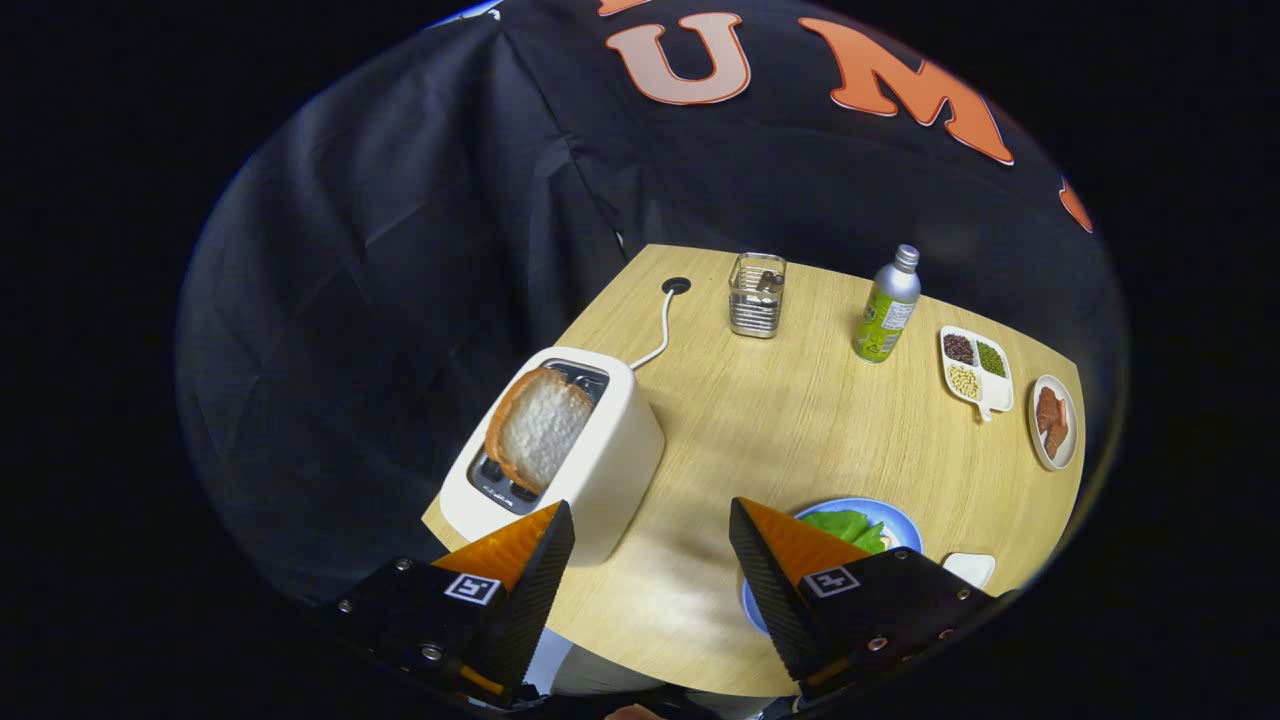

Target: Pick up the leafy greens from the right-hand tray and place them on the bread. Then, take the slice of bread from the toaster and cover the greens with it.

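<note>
Ahead, toaster (590, 450) holds bread slice (537, 428); plate (900, 525) holds greens (845, 525); fingers (548, 570) parted.

hand-held gripper (652, 525), fingers spread apart, holding nothing

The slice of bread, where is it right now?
The slice of bread stands in the white toaster on the table, just beyond the open gripper's left finger.
</note>
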